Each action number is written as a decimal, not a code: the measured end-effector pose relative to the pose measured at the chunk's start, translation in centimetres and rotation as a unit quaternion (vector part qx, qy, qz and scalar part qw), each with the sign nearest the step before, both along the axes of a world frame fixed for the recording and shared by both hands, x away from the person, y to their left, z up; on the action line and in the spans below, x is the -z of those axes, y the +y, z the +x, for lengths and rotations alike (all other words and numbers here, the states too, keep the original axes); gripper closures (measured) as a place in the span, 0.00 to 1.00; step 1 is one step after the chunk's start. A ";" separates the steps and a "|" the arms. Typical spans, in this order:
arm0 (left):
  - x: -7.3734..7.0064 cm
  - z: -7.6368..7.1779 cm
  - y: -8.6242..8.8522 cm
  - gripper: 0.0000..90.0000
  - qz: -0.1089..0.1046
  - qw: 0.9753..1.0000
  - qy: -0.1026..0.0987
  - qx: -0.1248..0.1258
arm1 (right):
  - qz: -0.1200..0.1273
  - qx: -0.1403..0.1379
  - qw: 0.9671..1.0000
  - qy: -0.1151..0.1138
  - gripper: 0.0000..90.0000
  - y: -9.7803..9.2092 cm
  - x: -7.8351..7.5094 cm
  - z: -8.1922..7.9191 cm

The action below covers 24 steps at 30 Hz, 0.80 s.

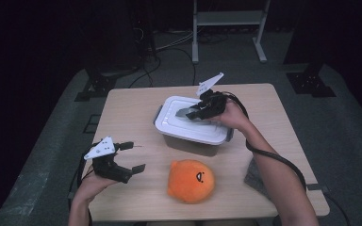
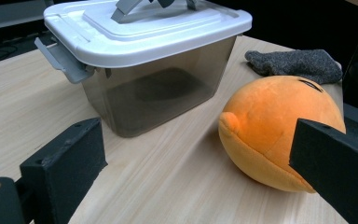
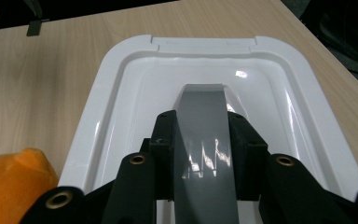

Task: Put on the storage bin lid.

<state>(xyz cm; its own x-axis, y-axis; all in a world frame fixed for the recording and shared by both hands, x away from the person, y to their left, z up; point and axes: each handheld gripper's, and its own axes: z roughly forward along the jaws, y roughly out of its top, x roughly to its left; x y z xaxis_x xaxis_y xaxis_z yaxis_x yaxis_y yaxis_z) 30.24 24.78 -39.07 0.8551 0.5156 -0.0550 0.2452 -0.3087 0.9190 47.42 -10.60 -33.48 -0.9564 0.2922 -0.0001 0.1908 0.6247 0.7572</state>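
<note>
Right gripper [image 3: 199, 140] clamped on the grey handle [image 3: 200, 121] atop the white lid [image 3: 121, 93], jaws pressed to both flanks of the strap. Left gripper [image 1: 133, 156] spread wide, holding nothing, hovering low over the counter [image 1: 136, 108] near its front-left corner.

Step in hand, prob.: lid off the box. To do well:
- Lift straight up, no twist; handle is narrow & glossy, could slip sideways.
- Check the grey side latch [image 2: 63, 60] first; looks flipped out in the left gripper view, far side not visible.
- If the box [image 2: 158, 93] rises w/ the lid, brace its wall w/ left gripper.
- Keep lid level, set down on bare counter away from the toy.

Positions, big to small:
- Box w/ lid: centre of counter, directly under right gripper, well apart from left gripper, ahead & to its right.
- Orange plush toy [image 1: 191, 180]: just in front of box, near but not touching; between the two hands, closer to left gripper's reach.
- Grey cloth [image 2: 293, 63]: right edge of counter, beyond the toy.
</note>
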 end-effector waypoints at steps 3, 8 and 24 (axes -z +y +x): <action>0.0 0.0 0.0 0.03 0.000 1.000 0.000 -0.001 | 0.004 0.004 1.000 0.000 0.73 -0.1 -0.2 0.0; 0.0 0.0 0.0 0.03 -0.001 1.000 0.000 -0.001 | 0.010 0.007 1.000 -0.005 0.73 -0.5 -1.0 -0.1; 0.0 0.0 -0.1 0.03 0.003 1.000 -0.001 -0.001 | 0.012 0.024 0.999 -0.026 0.73 -5.0 -4.9 -2.4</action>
